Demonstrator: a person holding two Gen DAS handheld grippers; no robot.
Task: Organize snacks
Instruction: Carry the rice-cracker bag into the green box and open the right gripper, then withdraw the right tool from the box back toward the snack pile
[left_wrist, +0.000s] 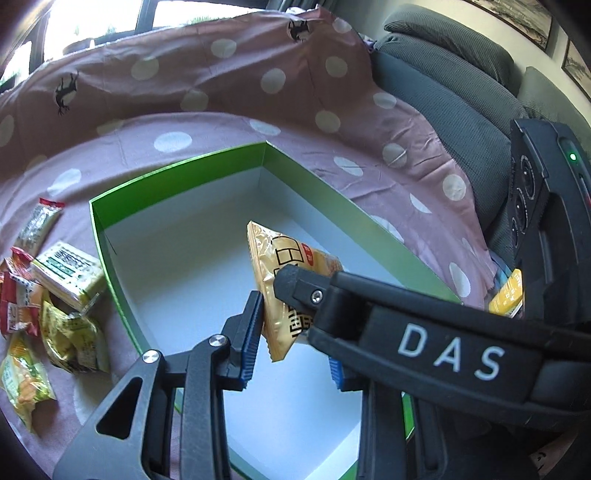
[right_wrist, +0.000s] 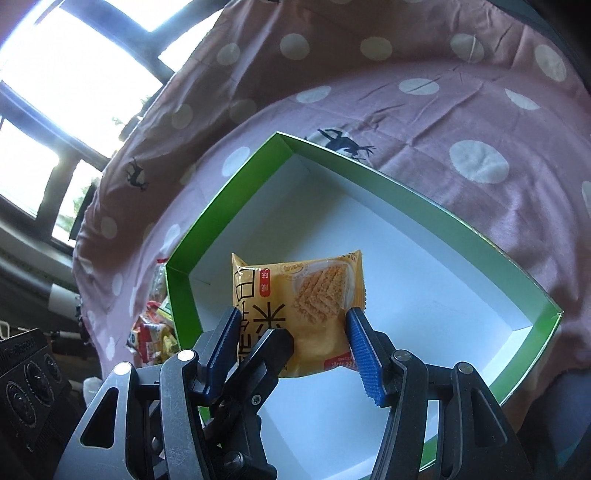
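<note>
An orange snack packet (left_wrist: 273, 258) (right_wrist: 317, 295) hangs over the white inside of an open green box (left_wrist: 177, 177) (right_wrist: 229, 206). My right gripper (right_wrist: 293, 343) is shut on it, blue pads pressing its two side edges. In the left wrist view that gripper (left_wrist: 295, 282) reaches in from the right as a black arm. My left gripper (left_wrist: 293, 347) is shut on the same packet across its flat faces; its right pad is partly hidden behind the right arm. One of its black fingers (right_wrist: 273, 347) lies against the packet's front in the right wrist view.
Several loose snack packets (left_wrist: 66, 273) (right_wrist: 155, 332) lie on the pink dotted cloth (left_wrist: 221, 125) left of the box. A yellow packet (left_wrist: 506, 295) sits by the box's right side. A grey sofa (left_wrist: 461, 92) is behind, with windows (right_wrist: 74, 74) beyond.
</note>
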